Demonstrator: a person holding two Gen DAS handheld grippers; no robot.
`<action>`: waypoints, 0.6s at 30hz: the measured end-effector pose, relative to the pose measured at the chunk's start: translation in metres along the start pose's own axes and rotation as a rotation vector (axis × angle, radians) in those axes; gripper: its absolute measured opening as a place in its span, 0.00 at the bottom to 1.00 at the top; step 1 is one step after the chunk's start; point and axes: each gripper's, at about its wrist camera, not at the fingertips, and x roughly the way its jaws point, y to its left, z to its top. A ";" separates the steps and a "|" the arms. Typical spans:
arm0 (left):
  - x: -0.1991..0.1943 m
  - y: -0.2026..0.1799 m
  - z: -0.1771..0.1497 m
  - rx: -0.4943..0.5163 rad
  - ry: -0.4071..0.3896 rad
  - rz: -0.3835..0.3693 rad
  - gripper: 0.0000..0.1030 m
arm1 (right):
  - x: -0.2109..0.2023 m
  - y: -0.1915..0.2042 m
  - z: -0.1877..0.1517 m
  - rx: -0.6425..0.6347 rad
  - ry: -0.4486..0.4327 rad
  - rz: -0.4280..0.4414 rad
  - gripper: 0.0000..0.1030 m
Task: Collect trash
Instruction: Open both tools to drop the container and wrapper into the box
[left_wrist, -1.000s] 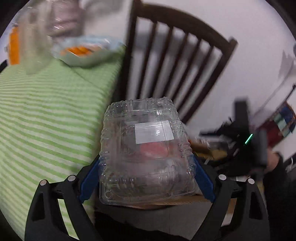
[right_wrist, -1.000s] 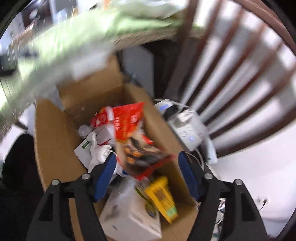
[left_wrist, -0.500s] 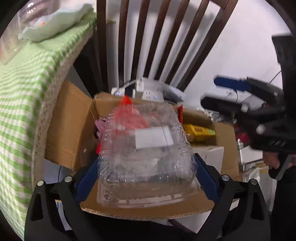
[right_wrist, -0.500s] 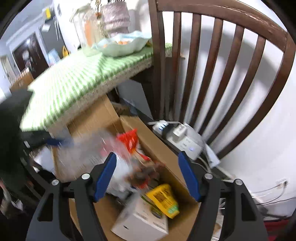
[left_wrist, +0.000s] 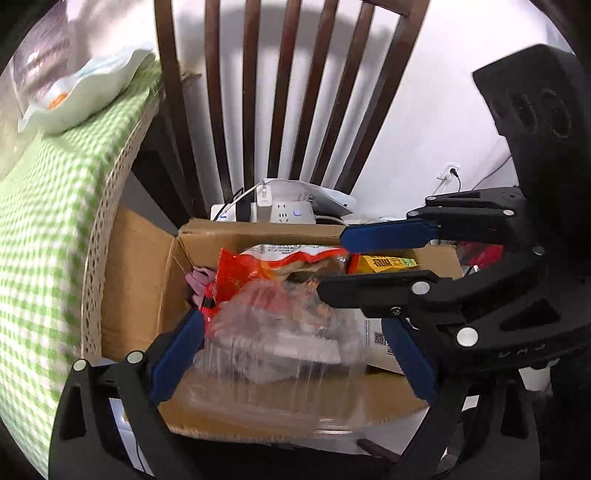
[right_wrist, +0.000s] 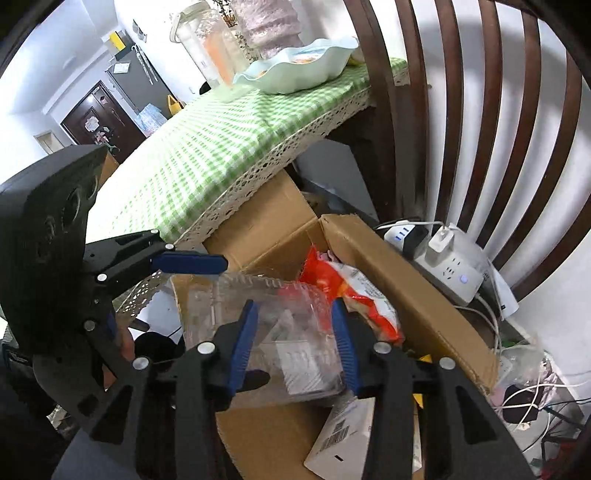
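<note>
Left claw (left_wrist: 291, 354) spread, clamshell (left_wrist: 280, 339) loose over box (left_wrist: 295, 417); right claw (right_wrist: 295, 343) closing around it (pads touching? can't tell). My worry: clamshell snagged, dragged out.

Box (left_wrist: 140, 280) under table (left_wrist: 40, 221), before chair (left_wrist: 255, 92)

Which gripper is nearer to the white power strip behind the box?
Right. The right gripper reaches over the far part of the box, just before the power strip. The left gripper hangs over the box's near edge, by the table, farther away.
</note>
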 end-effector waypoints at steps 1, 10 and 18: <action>-0.001 -0.003 0.000 0.018 -0.004 0.002 0.90 | 0.001 -0.002 -0.001 0.007 0.007 0.001 0.39; -0.045 0.019 0.009 0.001 -0.117 0.013 0.90 | -0.003 -0.028 -0.004 0.069 0.006 -0.143 0.39; -0.092 0.057 0.016 -0.100 -0.213 0.088 0.90 | -0.004 -0.020 -0.005 0.032 0.017 -0.197 0.39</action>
